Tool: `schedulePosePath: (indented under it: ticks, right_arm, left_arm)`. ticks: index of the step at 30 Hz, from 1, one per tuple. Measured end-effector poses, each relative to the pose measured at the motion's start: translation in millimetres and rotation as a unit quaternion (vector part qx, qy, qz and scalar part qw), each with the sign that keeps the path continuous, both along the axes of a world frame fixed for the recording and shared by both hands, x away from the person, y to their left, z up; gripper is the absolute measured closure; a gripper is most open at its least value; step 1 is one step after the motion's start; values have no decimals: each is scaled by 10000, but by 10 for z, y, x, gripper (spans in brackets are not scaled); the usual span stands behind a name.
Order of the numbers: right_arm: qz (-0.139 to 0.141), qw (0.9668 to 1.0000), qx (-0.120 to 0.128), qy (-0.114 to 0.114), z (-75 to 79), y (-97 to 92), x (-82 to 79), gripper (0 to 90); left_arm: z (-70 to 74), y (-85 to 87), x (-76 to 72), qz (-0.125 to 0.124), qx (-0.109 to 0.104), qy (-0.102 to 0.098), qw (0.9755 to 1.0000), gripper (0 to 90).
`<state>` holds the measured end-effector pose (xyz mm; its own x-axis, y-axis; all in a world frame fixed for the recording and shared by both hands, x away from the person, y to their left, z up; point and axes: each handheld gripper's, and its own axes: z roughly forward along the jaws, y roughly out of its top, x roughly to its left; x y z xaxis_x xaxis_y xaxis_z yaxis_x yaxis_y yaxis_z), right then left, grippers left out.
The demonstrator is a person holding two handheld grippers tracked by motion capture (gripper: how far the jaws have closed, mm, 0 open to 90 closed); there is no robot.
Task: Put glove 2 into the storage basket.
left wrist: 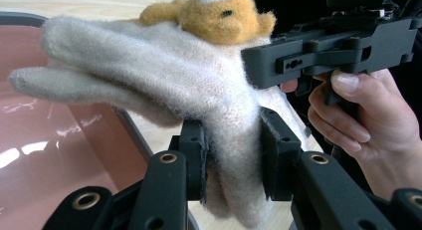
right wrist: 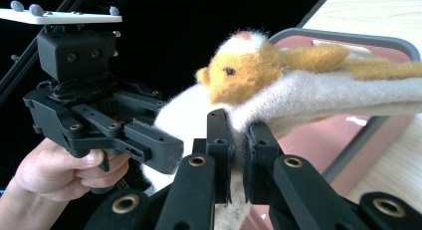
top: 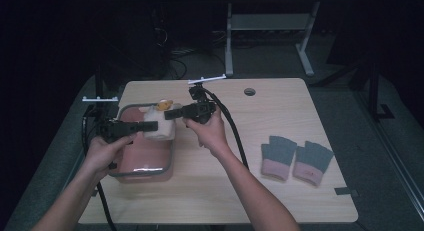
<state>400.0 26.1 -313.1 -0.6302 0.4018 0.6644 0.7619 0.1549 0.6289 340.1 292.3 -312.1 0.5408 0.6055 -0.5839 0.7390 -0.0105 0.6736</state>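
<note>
A fuzzy cream glove [top: 159, 127] with an orange plush animal [top: 164, 105] on it hangs above the pink tray [top: 145, 161]. My left gripper [top: 150, 126] is shut on the glove from the left; in the left gripper view its pads [left wrist: 196, 150] squeeze the cream glove [left wrist: 164, 80] below the orange animal [left wrist: 219, 18]. My right gripper [top: 172, 114] grips the glove's other edge from the right. In the right gripper view its pads [right wrist: 222, 135] pinch a thin fold of the glove [right wrist: 328, 93] just under the animal's head [right wrist: 244, 70]. The left gripper [right wrist: 169, 153] faces it.
A pair of grey gloves with pink cuffs [top: 296, 158] lies flat on the right of the wooden table [top: 240, 191]. A round cable hole [top: 249, 91] sits near the far edge. Cables trail from both grippers. A desk frame [top: 270, 26] stands beyond the table.
</note>
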Motion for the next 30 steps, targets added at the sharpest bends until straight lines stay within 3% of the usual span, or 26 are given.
schedulePosePath:
  ticks: [15,27,28,30]
  right_arm:
    - [198,9997,47,106,-62,342,136,835]
    - [284,9992,-82,265,-243,505,224,833]
    - [284,9991,-93,291,-260,518,230,833]
    - [283,9991,-113,298,-270,526,233,833]
  left_arm:
    - [-26,304,17,234,29,150,9996,679]
    - [-182,416,68,311,93,338,9989,679]
    - [-208,431,76,339,74,444,9984,679]
    - [-224,441,81,330,92,461,9984,679]
